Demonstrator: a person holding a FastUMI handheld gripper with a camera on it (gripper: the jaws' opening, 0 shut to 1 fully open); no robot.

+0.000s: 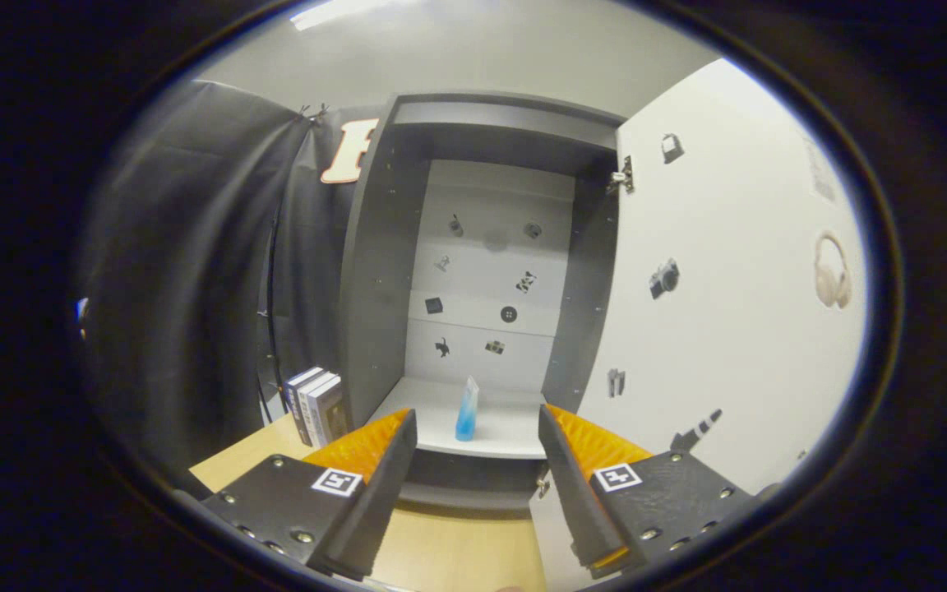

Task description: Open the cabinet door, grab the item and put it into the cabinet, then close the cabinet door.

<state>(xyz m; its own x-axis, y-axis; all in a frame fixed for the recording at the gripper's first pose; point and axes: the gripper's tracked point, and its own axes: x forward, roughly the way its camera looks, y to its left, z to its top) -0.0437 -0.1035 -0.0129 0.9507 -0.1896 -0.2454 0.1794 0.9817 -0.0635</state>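
Gaping wide in the lower middle of the frame, the jaws point(478, 436) are holding nothing, their two fingers point(383, 485) spread well apart and pointing straight into the open cabinet point(375, 271). Between them and a little beyond their tips, the item, a small blue bottle point(467, 411), is standing upright on the cabinet's pale shelf point(515, 436), close to its front edge; its long axis is running vertically, tapering to a clear top. It is sitting slightly nearer the left finger than the right, apart from both. So the placing looks done, and my judgement is that the coming move is turning on the door point(736, 271): it is swinging out at the right of the frame, its white inner face dotted with small picture stickers, its lower edge lying just beside the right finger. Closing it will probably call for drawing the jaws back clear of the shelf and getting round to the door's far side to push it leftward.

Below the shelf, a light wooden surface point(457, 551) is running under the fingers. A few books point(317, 403) are standing upright on it just left of the cabinet's grey side wall. Dark cloth point(186, 271) is hanging across the left of the frame, and a pale ceiling is showing at the top.
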